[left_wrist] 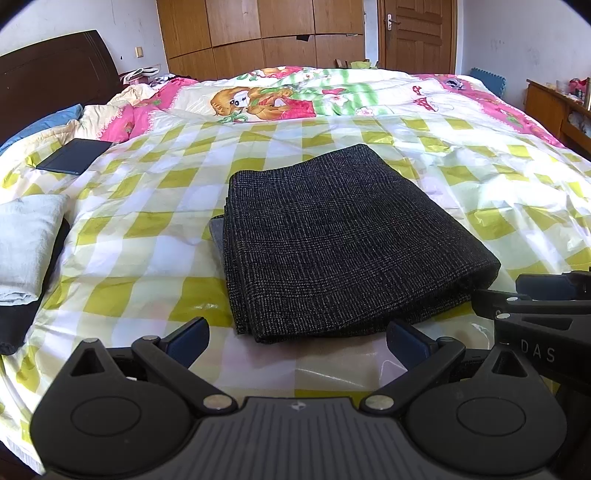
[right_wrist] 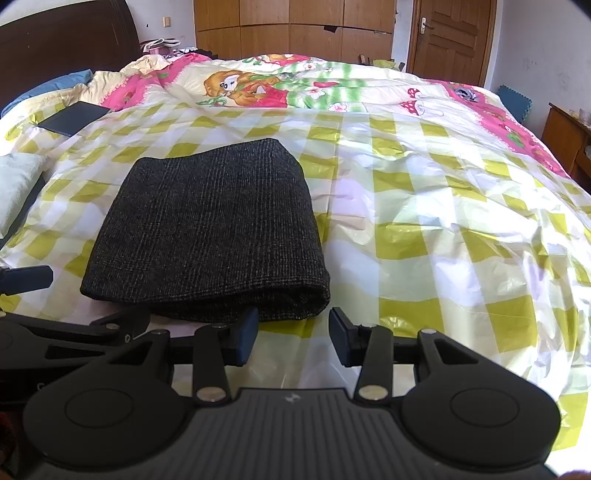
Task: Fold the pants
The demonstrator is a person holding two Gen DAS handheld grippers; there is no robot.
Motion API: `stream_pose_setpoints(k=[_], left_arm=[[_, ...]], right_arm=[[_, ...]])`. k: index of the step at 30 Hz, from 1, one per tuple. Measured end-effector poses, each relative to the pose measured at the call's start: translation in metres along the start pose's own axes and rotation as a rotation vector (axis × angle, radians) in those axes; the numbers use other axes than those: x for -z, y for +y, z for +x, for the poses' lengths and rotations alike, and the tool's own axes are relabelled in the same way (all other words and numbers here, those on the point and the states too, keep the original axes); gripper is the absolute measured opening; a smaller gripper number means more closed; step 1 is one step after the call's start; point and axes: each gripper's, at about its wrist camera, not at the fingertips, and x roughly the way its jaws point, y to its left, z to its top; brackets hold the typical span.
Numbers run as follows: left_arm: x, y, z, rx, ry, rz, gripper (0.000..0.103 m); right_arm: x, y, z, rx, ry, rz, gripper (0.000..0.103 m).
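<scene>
- Folded into a thick dark rectangle, the pants lying flat on the bed, on its yellow-and-white checked sheet, in the near half.
- In the left wrist view, at 12 o'clock just ahead of the left gripper; fingers wide apart, nothing between them, near edge of the pants just beyond the tips.
- In the right wrist view, at 11 o'clock from the right gripper; fingers partly apart, empty, left tip just beside the rounded fold of the pants, touching or not: cannot tell.
- Both grippers side by side at the near edge of the bed, each showing at the border of the other's view.
- Grey flap of cloth poking out from under the pants at their 9 o'clock side.
- Pale folded towel on top of a dark garment at 9 o'clock, well apart from the pants.
- Flat dark tablet-like slab at 10 o'clock, farther up the bed.
- Nothing lying between the grippers and the pants.
- Pink, green and white cartoon quilt bunched across the far half of the bed at 12 o'clock; blue pillow at 10 o'clock near the dark headboard.
- Wooden wardrobe and wooden door on the far wall at 12 to 1 o'clock; low wooden cabinet with clutter at 2 o'clock; blue foam mat leaning beside it.
- Strong daylight glaring off the sheet at 2 o'clock.
</scene>
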Motion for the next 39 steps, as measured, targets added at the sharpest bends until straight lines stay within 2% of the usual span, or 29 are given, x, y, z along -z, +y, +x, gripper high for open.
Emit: stream_pose_setpoints(k=[11,15,21,25,30,33,38,39], left_arm=[[0.001,0.001,0.001,0.002,0.005,-0.002,0.103],[0.001,0.002,0.0,0.002,0.001,-0.004,0.103],[-0.011,0.015,-0.007,-0.018,-0.053,-0.016,0.103],[-0.023,0.026,0.007,-0.028,-0.053,-0.033,0.103],[-0.03,0.044,0.047,-0.029,0.007,-0.073,0.103],[-0.032,0.054,0.068,0.039,0.04,-0.104,0.103],[-0.036,0.055,0.087,0.124,0.035,-0.087,0.103],[-0.038,0.055,0.09,0.135,0.032,-0.089,0.103]], right_arm=[[0.001,0.002,0.001,-0.001,0.005,-0.002,0.044],[-0.002,0.002,0.0,-0.031,-0.005,-0.003,0.044],[-0.028,-0.009,0.003,-0.069,-0.067,0.008,0.055],[-0.053,-0.022,0.037,-0.097,-0.031,0.02,0.062],[-0.066,-0.032,0.086,-0.17,0.032,0.021,0.066],[-0.071,-0.045,0.108,-0.275,0.074,0.096,0.069],[-0.074,-0.052,0.126,-0.386,0.114,0.13,0.071],[-0.074,-0.051,0.129,-0.423,0.125,0.139,0.074]])
